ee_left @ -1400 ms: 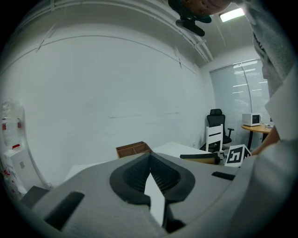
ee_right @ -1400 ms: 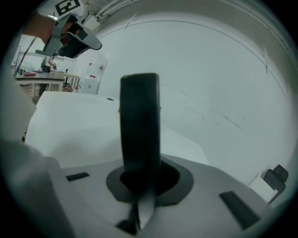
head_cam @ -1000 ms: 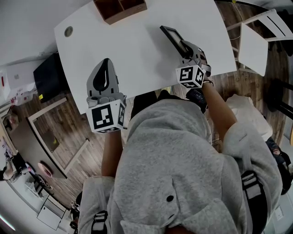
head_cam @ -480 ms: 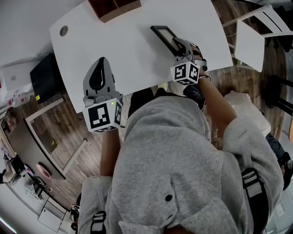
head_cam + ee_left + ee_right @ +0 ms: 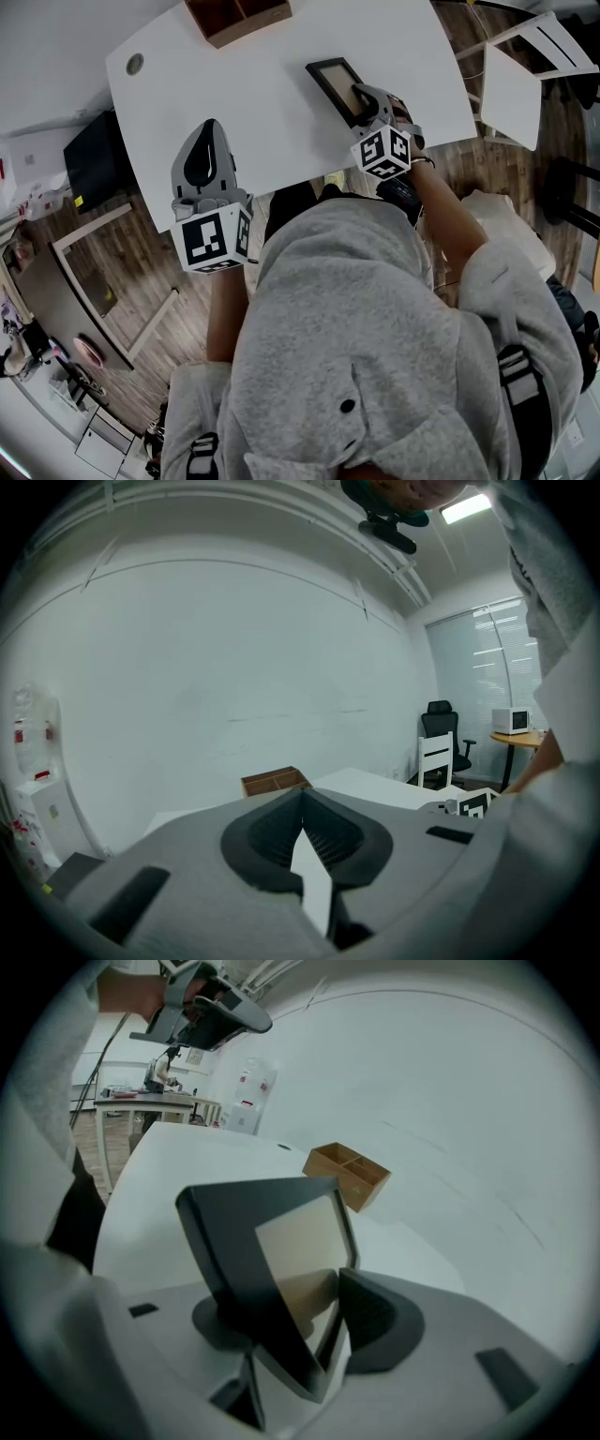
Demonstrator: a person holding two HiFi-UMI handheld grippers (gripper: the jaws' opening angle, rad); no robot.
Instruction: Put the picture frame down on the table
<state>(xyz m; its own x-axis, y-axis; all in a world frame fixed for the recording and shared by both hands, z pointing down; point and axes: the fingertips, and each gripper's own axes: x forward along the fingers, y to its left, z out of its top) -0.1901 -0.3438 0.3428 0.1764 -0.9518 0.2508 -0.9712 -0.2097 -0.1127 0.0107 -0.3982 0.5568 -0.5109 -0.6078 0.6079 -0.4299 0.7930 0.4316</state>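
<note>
Black picture frame, clamped in right claw — near end hidden

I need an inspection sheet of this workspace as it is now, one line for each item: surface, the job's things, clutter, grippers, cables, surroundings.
Surface: white table, mostly bare, with a round hole near its far left corner.
Job's things: dark picture frame, tilted, clamped at its lower edge; contact with the table cannot be told.
Clutter: wooden divided box at the far edge.
Grippers: right gripper has its jaws closed on the frame; left gripper has its jaws together and holds nothing, over the near left edge.
Cables: nothing seen.
Surroundings: wooden floor; white chair to the right.
</note>
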